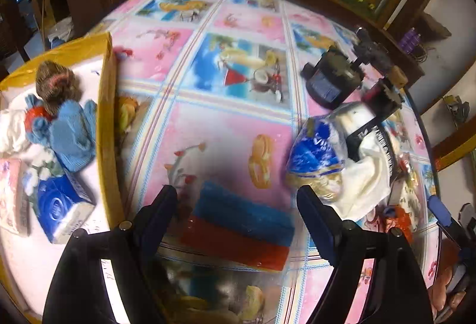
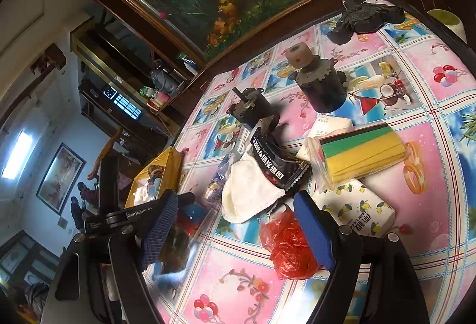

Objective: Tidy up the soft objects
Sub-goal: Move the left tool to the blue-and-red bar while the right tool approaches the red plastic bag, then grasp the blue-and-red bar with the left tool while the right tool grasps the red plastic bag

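Your left gripper [image 1: 238, 205] stood wide, empty, over one sponge [image 1: 238, 228] | right gripper [image 2: 238, 213] wide, empty | two motors [image 2: 255, 112] mid-table.

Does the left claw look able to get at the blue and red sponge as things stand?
Probably yes. The left claw is open, with the blue and red sponge lying on the table between its fingers, and nothing lies over it.

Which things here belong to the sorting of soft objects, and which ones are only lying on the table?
Belong to the job:
- blue and red sponge
- yellow box
- white cloth
- red plastic bag
- lemon-print tissue pack

Just lying about:
- two dark motors
- black star-shaped part
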The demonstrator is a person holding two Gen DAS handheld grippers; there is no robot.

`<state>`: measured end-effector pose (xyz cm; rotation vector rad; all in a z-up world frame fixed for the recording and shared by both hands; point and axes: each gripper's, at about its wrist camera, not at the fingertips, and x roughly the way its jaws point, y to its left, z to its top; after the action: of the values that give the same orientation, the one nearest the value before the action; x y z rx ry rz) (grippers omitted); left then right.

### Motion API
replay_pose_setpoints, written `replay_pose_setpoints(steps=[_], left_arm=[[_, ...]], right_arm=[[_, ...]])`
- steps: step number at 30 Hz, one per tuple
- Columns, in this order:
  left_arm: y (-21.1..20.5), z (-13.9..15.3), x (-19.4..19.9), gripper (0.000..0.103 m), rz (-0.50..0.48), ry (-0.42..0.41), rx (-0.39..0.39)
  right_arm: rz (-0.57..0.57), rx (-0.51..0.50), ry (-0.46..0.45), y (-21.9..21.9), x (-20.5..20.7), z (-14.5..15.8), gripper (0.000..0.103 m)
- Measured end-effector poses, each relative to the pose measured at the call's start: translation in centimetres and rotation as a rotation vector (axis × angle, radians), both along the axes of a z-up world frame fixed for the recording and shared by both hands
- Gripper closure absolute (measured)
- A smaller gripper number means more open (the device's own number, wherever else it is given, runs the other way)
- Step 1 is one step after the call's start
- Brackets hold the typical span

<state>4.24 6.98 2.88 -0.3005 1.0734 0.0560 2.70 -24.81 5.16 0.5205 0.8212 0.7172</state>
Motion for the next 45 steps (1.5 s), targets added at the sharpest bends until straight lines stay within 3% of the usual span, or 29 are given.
replay_pose_setpoints(steps=[1, 3, 5, 6, 9, 10, 15, 17, 19, 26, 29, 30, 33, 37, 40, 45], left_arm=[[-0.1, -0.5, 0.0, 0.021, -0.015, 0.011, -0.028], [-0.8, -0.7, -0.7, 0.021, -0.036, 0.016, 0.009], [-1.6, -0.5, -1.9, 0.021, -0.075, 0.013, -0.023], [-2.1, -0.2, -2.6, 0.021, -0.104, 0.010, -0.054], [-4.0, -0.2, -5.4, 0.020, -0.245, 0.045, -0.262], [-4.7, 0.0, -6.3, 0.020, -0.285, 0.038, -0.282], [-5.9, 2.2, -7.9, 0.019, -0.338, -0.070, -0.026], [-5.9, 2.1, -7.2, 0.019, -0.340, -0.057, -0.002], [-6.9, 1.8, -6.7, 0.018, -0.409, -0.044, 0.004], [-10.6, -1.2, -5.3, 0.018, -0.446, -0.018, 0.235], [-10.3, -2.6, -5.1, 0.020, -0.400, -0.010, 0.235], [-10.1, -2.6, -5.4, 0.023, -0.387, -0.044, 0.227], [-9.2, -2.4, -5.8, 0.049, -0.328, -0.083, 0.230], [-7.7, -2.5, -6.1, 0.050, -0.255, -0.109, 0.231], [-7.5, -2.5, -6.1, 0.050, -0.250, -0.121, 0.233], [-7.7, -2.4, -6.5, 0.050, -0.254, -0.126, 0.229]], right_arm=[[0.001, 0.001, -0.001, 0.0, 0.0, 0.0, 0.019], [0.000, 0.000, -0.005, 0.0, 0.0, 0.1, 0.019], [-0.003, -0.001, -0.008, -0.1, -0.1, 0.2, 0.019], [-0.004, 0.000, -0.007, -0.1, -0.1, 0.2, 0.019], [-0.001, 0.005, -0.007, -0.1, -0.1, 0.2, 0.019], [0.000, 0.007, -0.008, -0.1, -0.1, 0.2, 0.019], [-0.001, 0.009, -0.011, -0.1, -0.3, 0.3, 0.019], [-0.007, 0.004, -0.008, -0.1, -0.2, 0.3, 0.019], [-0.005, 0.002, -0.005, -0.1, -0.2, 0.3, 0.019], [-0.004, -0.051, -0.019, 0.4, -0.5, 0.4, 0.019], [0.003, -0.084, -0.020, 0.6, -0.5, 0.2, 0.019], [0.008, -0.104, -0.024, 0.8, -0.6, 0.2, 0.019], [0.059, -0.198, -0.057, 2.0, -1.2, 0.1, 0.020], [0.070, -0.374, -0.067, 3.5, -1.3, -1.0, 0.038], [0.118, -0.450, -0.066, 4.8, -1.4, -1.9, 0.038], [0.054, -0.628, -0.103, 5.5, -1.2, -2.9, 0.039]])
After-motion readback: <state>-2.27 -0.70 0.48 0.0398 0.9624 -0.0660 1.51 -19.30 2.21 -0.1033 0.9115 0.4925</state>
